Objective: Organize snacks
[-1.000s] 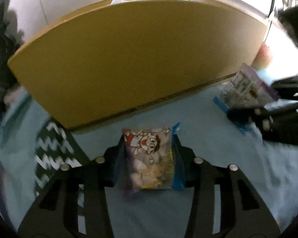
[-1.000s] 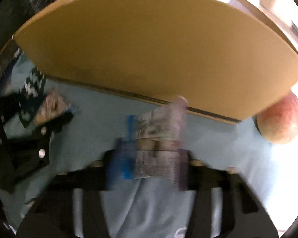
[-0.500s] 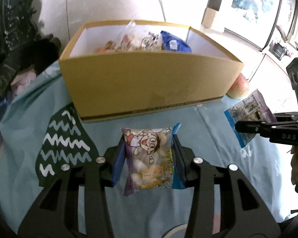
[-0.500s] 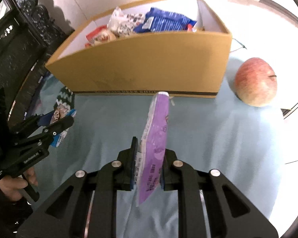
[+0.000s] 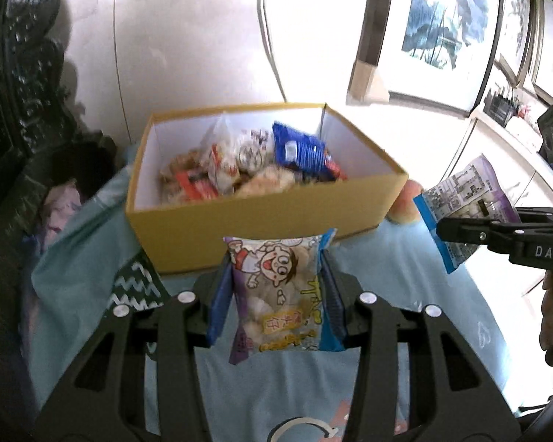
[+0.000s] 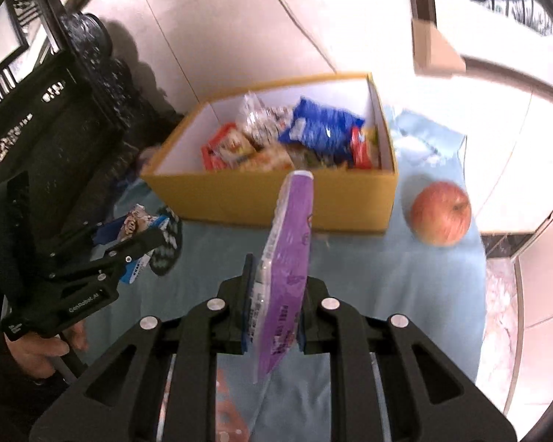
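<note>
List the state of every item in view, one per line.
Left tongs: shut on the cartoon snack packet, flat side up.
Right tongs: shut on the purple snack packet, edge up.
Cardboard box: open, partly filled with snacks.
Apple: loose on the blue cloth.

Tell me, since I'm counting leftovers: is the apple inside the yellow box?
No, the apple sits on the blue cloth beside the yellow box.

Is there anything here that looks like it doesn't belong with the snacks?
Yes, the apple. It sits alone on the blue cloth beside the yellow box, the only fresh fruit, while everything inside the box is wrapped packets.
</note>
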